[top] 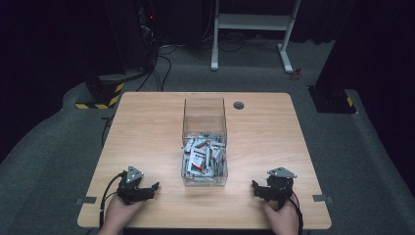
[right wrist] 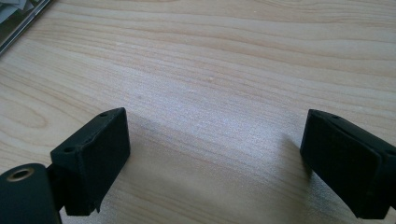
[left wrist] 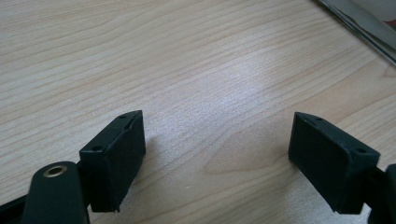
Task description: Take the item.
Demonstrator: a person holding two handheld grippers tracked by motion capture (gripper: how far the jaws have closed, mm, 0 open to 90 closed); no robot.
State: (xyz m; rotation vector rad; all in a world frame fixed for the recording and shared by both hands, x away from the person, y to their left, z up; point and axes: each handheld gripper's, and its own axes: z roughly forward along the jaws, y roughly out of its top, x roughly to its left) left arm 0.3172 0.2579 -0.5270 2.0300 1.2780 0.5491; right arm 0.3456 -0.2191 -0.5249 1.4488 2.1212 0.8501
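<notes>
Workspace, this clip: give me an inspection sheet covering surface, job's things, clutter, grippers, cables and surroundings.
Surface: wooden table, with a round grommet near the far edge.
Job's things: clear bin at centre, its near half holding small packets.
Clutter: nothing seen.
Grippers: left hand-held gripper open and empty, low over the wood left of the bin; right hand-held gripper open and empty, right of the bin.
Cables: left gripper's cable loops off the near edge; floor cables beyond the table.
Surroundings: grey carpet, white desk frame, hazard-striped base, dark room.
</notes>
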